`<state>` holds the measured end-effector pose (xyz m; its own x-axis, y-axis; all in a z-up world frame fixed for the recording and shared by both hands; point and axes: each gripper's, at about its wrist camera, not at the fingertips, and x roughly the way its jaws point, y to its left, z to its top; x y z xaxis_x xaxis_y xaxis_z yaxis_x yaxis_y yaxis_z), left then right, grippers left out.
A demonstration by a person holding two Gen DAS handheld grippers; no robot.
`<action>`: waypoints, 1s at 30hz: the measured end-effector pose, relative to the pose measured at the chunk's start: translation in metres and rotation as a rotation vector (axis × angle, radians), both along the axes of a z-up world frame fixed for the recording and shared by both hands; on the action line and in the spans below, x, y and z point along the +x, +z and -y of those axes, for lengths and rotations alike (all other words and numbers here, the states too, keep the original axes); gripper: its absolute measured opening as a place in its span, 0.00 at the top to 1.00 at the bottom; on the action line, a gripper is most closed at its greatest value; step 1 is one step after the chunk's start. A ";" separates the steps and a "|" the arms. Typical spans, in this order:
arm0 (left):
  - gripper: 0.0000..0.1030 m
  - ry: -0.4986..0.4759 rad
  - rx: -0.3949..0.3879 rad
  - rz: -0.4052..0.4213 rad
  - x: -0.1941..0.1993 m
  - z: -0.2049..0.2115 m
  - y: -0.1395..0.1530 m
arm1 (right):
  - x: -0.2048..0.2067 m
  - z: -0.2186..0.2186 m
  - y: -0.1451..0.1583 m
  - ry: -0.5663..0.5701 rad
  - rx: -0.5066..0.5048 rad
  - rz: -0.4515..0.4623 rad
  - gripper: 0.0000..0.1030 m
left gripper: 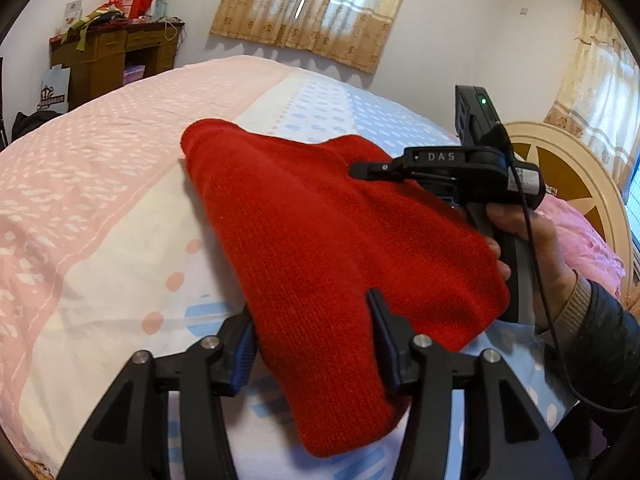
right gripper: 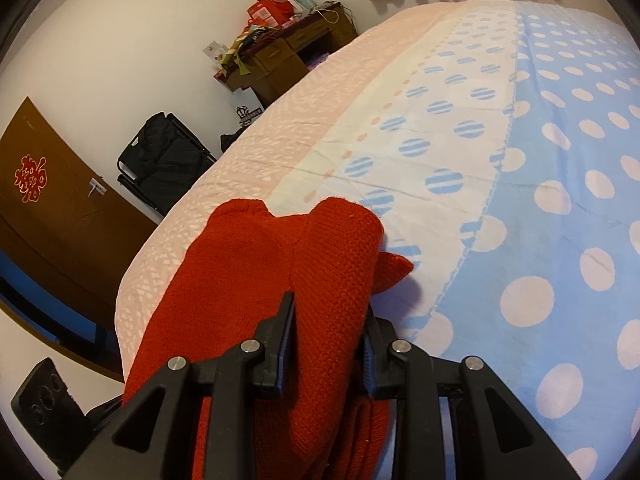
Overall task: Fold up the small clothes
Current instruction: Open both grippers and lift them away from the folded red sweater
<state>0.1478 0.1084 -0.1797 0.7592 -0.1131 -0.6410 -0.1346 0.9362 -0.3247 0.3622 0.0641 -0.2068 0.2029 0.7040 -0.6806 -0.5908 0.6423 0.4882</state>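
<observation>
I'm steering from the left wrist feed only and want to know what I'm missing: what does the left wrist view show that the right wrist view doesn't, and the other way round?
Only the left wrist view shows the right gripper from outside, the hand holding it, the headboard and the window curtains.

Only the right wrist view shows the door, the black bag beside the bed, and the wide blue dotted part of the sheet.

Both show the red knit between each camera's own gripper fingers, the bed and the cluttered desk.
</observation>
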 end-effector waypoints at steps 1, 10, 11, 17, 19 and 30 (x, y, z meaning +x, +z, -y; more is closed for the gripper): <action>0.45 -0.001 0.005 0.000 -0.002 0.002 0.002 | 0.001 0.002 0.000 -0.013 -0.003 0.000 0.66; 0.24 0.088 0.147 0.138 -0.032 0.003 0.044 | -0.039 0.036 0.056 -0.049 0.076 0.139 0.54; 0.23 0.104 0.154 0.141 -0.030 0.001 0.044 | -0.051 0.037 0.062 -0.016 0.091 0.149 0.53; 0.22 0.138 0.204 0.014 -0.012 -0.006 0.010 | -0.098 0.025 0.038 0.128 -0.004 0.116 0.52; 0.16 0.141 0.199 -0.016 -0.009 -0.006 -0.001 | -0.091 0.028 0.016 0.071 -0.064 0.084 0.52; 0.07 0.163 0.169 0.022 -0.040 0.004 0.016 | -0.133 0.059 0.061 -0.111 -0.086 0.234 0.36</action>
<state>0.1082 0.1047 -0.1638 0.7724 0.1197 -0.6238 -0.2832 0.9439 -0.1696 0.2295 0.0048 -0.1462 0.4345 0.6100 -0.6627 -0.6045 0.7429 0.2876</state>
